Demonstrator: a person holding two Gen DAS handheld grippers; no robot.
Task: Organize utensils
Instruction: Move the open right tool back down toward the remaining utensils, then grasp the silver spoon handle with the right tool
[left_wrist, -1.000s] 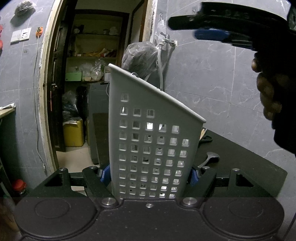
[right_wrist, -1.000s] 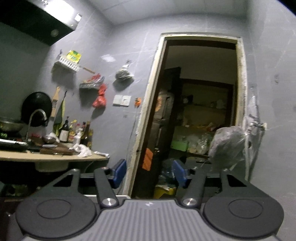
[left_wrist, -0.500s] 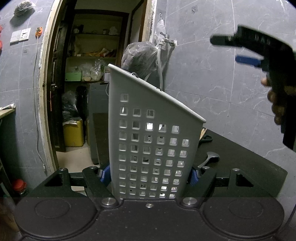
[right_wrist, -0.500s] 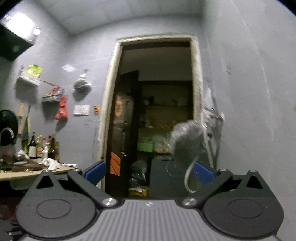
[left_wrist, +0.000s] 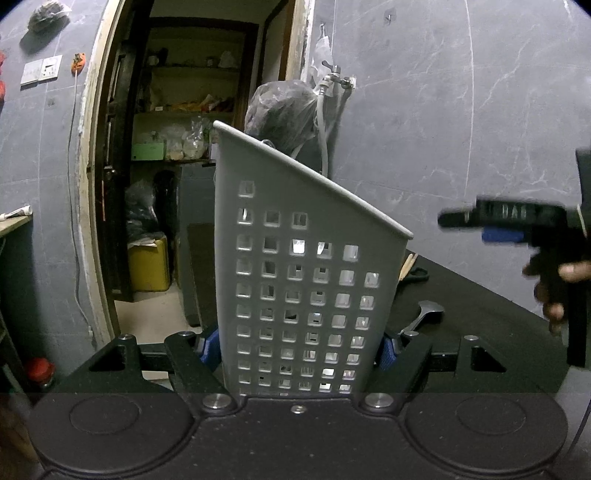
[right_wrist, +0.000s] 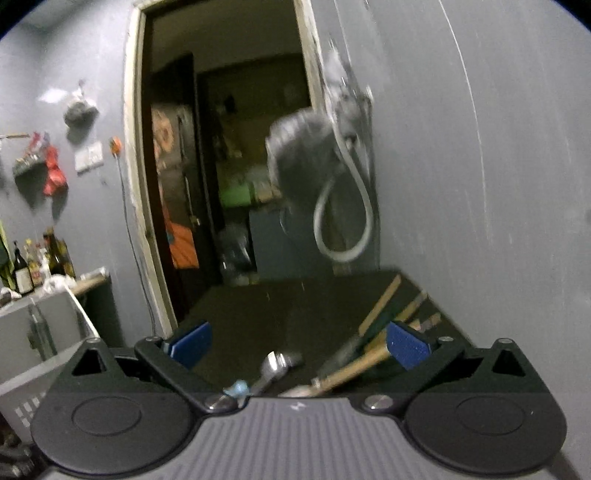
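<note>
Utensils (right_wrist: 373, 332) lie loose on the dark bench (right_wrist: 258, 314), bunched toward its far right corner by the grey wall: several wooden-handled pieces in a blurred heap, and a metal spoon (right_wrist: 275, 365) apart from them, nearer the middle. None of them has reached the grey perforated holder (left_wrist: 306, 280) as far as can be seen; its square holes show only light and dim shapes, so whether anything stands inside cannot be told. The left tongs (left_wrist: 297, 349) clamp that holder at its base, blue pads pressed to both sides, keeping it upright near the bench's near left edge.

The right tongs (right_wrist: 299, 343) stand at their widest, with nothing between the pads; their jaws have just been opening, and they point down at the spoon and the wooden handles. Seen from the left wrist, they come in at the right (left_wrist: 480, 225), gripped by a hand (left_wrist: 561, 291).

By this reading the sorting is at or near its start: the holder is secured, and every visible utensil is left to be picked up and dropped in.

Raised lettering runs along the right tongs' black arm in the left view, too blurred to read. No other brand or label is legible.
</note>
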